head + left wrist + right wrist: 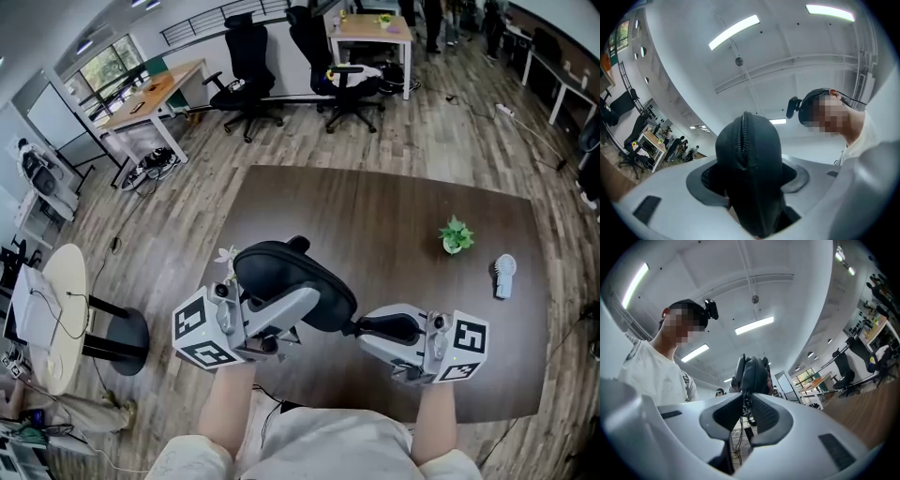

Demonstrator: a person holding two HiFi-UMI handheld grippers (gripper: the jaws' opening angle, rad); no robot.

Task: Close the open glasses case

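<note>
Office floor w/ desks and chairs behind; dark wood surface (375,216) carries only a small green plant (457,236) and a white gadget (504,276). Black zip-up glasses case (286,277) isn't on it: it's held in the air above the near edge, btwn both claws. Left claw (281,319) is clamped across the case body, jaws wide apart around it. Right claw (367,328) is at the case's right end, jaws nearly together, apparently nipping the thin zip pull (746,414). From that end the shells look slightly parted, so the zip probably isn't fully run.

Step in hand, as I read it: zipping shut. Next move needs the left claw to hold steady while the right draws the pull along the track w/o slipping off.
</note>
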